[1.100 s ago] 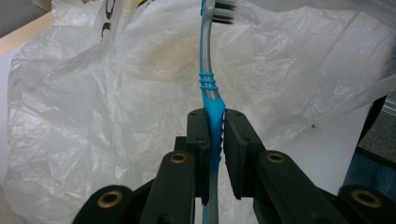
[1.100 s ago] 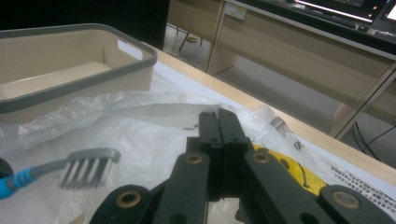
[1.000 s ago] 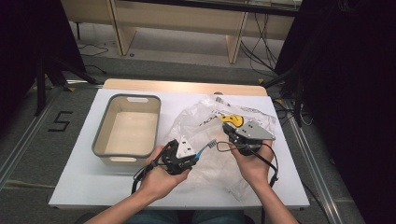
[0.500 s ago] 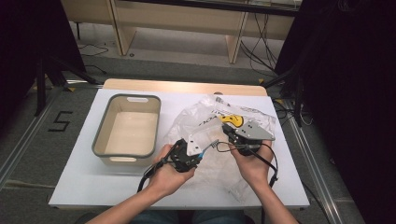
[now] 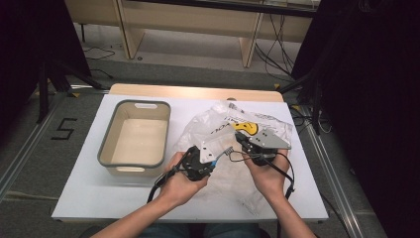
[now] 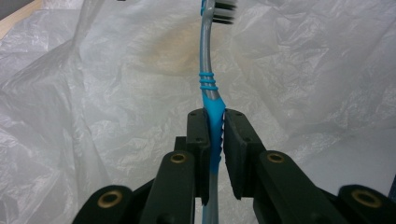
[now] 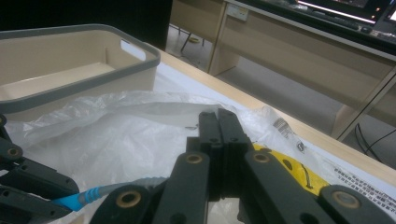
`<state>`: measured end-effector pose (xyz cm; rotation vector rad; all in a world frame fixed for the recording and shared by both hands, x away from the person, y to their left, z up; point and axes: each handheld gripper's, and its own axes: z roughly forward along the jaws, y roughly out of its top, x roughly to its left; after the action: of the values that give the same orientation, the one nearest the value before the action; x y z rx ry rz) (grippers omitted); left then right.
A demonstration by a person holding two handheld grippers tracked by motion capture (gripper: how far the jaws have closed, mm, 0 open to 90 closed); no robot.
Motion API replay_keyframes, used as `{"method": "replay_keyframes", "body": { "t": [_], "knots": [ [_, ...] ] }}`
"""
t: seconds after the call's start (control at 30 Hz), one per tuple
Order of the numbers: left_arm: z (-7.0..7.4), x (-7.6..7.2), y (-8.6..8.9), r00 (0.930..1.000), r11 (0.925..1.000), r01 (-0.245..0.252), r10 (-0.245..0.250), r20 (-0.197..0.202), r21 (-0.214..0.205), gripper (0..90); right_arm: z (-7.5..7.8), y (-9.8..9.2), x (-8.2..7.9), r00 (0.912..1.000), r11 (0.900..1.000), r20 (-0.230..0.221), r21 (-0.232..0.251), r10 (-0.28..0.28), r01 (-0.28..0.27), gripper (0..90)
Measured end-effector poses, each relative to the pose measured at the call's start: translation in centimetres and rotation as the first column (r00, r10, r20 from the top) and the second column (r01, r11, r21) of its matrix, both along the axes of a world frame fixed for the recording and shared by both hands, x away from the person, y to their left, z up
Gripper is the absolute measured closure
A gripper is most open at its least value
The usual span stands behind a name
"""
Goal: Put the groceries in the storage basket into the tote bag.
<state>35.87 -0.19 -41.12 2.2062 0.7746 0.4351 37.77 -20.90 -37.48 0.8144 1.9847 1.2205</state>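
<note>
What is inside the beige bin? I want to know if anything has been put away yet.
The bin looks empty: its bare pale floor shows in the high view. The toothbrush is clamped in the left gripper over the plastic bag. The bin's near inner wall is hidden.

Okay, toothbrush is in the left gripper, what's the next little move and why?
Probably ease the toothbrush forward into the plastic bag: the left gripper clamps its blue handle, bristles pointing at the bag, while the right gripper, jaws shut, seems to pinch the film.
</note>
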Motion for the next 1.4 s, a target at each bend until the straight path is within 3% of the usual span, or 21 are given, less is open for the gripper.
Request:
{"method": "replay_keyframes", "body": {
  "t": [0.47,1.4],
  "knots": [
    [-0.3,1.0,-0.9,0.9992,0.9992,-0.038,0.038,-0.010,0.013,80.3,0.1,0.1,-0.1,1.0000,1.0000,0.002,-0.002,0.007,-0.007,90.0],
    [-1.2,2.7,-2.0,0.9976,0.9979,-0.064,0.064,-0.024,0.013,80.3,0.0,0.1,-0.1,0.9999,0.9999,-0.003,0.005,0.015,-0.015,90.0]
  ]
}}
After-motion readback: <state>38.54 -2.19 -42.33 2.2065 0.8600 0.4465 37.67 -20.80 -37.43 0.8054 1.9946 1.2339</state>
